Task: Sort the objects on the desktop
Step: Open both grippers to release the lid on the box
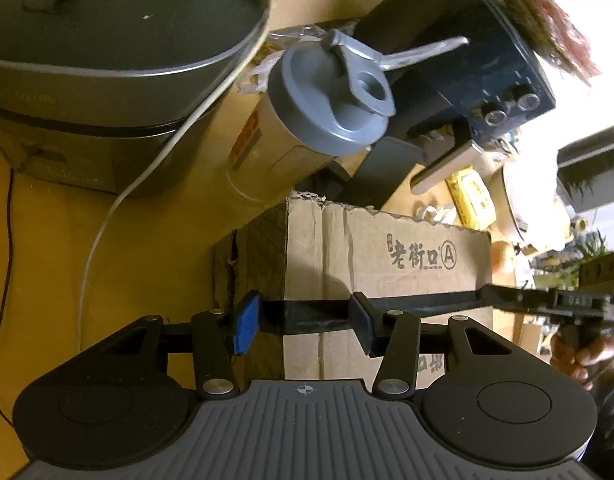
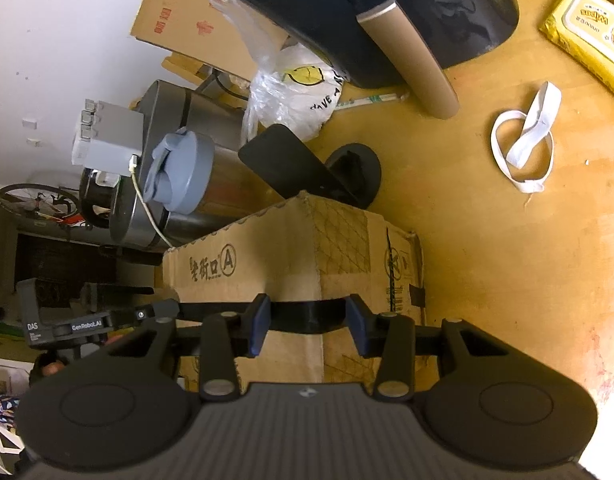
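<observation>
A cardboard box (image 1: 387, 264) with printed Chinese characters stands on the wooden desk, seen also in the right wrist view (image 2: 291, 248). A black strap (image 1: 307, 316) runs across the box, and it also shows in the right wrist view (image 2: 307, 316). My left gripper (image 1: 303, 326) has its jaws parted, one pad on each side of the strap. My right gripper (image 2: 307, 326) stands the same way from the opposite side. Each gripper shows at the edge of the other's view. A bottle with a grey lid (image 1: 331, 100) stands behind the box.
A dark rice cooker (image 1: 107, 80) with a white cable (image 1: 107, 216) is at the left. A dark blue appliance (image 2: 387, 8) with a metal handle, a plastic bag (image 2: 295, 92), a white elastic band (image 2: 523, 144), a yellow wipes pack (image 2: 591, 32) and a black stand (image 2: 307, 168) lie around.
</observation>
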The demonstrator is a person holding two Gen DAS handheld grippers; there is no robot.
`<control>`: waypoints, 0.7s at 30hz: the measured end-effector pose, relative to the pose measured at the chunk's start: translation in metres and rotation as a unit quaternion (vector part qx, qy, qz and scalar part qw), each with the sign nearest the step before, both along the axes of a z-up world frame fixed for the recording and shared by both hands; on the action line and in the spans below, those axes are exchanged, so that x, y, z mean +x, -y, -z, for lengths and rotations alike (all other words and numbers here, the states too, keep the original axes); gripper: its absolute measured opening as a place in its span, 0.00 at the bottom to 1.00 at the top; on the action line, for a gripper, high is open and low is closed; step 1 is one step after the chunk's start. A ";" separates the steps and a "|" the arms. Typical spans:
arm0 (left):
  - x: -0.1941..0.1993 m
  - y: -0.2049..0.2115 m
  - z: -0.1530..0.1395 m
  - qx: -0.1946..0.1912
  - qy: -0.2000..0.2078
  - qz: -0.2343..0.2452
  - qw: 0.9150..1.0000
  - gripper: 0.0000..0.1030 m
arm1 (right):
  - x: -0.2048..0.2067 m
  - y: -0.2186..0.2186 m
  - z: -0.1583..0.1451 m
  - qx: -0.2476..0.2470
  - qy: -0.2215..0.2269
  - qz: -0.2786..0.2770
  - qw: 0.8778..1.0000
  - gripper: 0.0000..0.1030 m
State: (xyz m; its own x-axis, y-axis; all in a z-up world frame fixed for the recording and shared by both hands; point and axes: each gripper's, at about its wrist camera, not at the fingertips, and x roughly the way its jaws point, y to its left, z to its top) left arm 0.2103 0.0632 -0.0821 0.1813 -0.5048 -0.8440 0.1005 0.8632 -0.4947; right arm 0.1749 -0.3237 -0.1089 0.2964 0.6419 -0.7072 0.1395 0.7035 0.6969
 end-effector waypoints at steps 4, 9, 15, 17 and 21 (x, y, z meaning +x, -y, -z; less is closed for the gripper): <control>0.003 0.004 0.004 0.016 -0.012 0.001 1.000 0.84 | 0.000 -0.002 0.000 -0.003 0.001 0.002 1.000 0.85; 0.002 0.010 0.003 0.047 -0.019 0.010 0.999 0.95 | -0.001 -0.010 -0.006 -0.025 0.014 -0.006 1.000 1.00; -0.004 0.012 0.004 0.066 -0.021 0.013 0.998 0.95 | -0.005 -0.013 -0.007 -0.025 0.018 -0.003 1.000 1.00; -0.007 0.013 0.004 0.070 -0.020 0.014 0.997 0.95 | -0.007 -0.013 -0.007 -0.026 0.019 -0.002 0.999 1.00; -0.014 0.015 0.001 0.082 -0.010 0.016 0.996 0.95 | -0.013 -0.015 -0.010 -0.032 0.024 0.000 0.999 1.00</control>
State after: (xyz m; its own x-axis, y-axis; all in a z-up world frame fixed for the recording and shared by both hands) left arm 0.1962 0.0479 -0.0835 0.1501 -0.3654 -0.9187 0.1201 0.9291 -0.3499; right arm 0.1622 -0.3091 -0.0990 0.3311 0.5965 -0.7311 0.1065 0.7463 0.6571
